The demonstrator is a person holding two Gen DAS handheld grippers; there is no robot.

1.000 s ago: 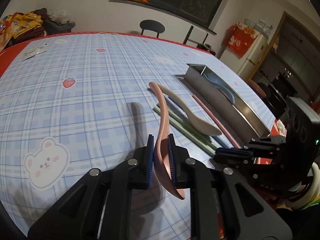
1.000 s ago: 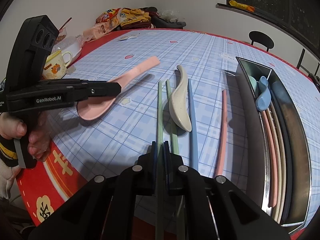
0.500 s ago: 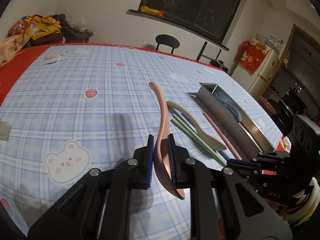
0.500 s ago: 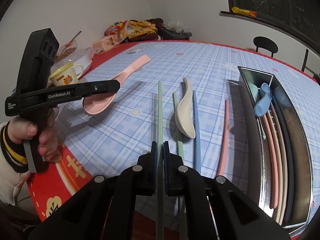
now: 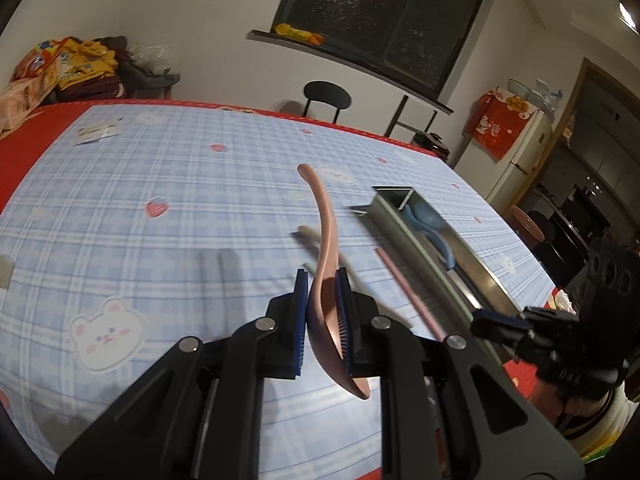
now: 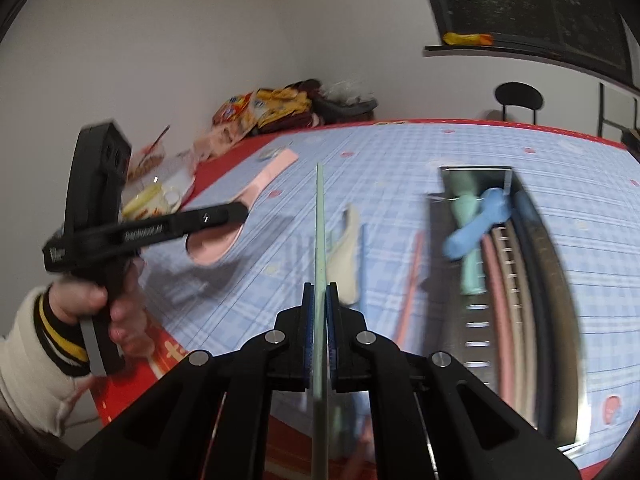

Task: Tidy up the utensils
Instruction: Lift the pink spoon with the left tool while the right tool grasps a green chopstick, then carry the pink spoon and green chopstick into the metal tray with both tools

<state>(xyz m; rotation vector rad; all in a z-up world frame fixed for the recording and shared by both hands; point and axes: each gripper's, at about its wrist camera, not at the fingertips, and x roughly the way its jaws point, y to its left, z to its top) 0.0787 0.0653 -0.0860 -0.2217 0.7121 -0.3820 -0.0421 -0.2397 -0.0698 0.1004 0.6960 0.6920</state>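
Holding, left gripper (image 5: 322,312): clamped on the pink spoon (image 5: 325,248) at lower centre, lifted for carrying.
Holding, right gripper (image 6: 319,320): closed on a green chopstick (image 6: 320,220), pointing up-frame.
Waiting, centre: cream spoon (image 6: 347,264) and pink chopstick (image 6: 408,280) lying on the tablecloth (image 6: 400,184).
Destination, right: metal tray (image 6: 556,264), already holding utensils, likely next for both.

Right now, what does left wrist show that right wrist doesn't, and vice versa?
Left wrist only: the fridge and the doorway to a darker room at right.

Right wrist only: the yellow mug, the green chopstick clamped in the right claw, a green spoon and the sticks lying inside the metal tray.

Both: the pink spoon in the left claw, the blue spoon in the tray, the loose pink chopstick, the checked tablecloth.
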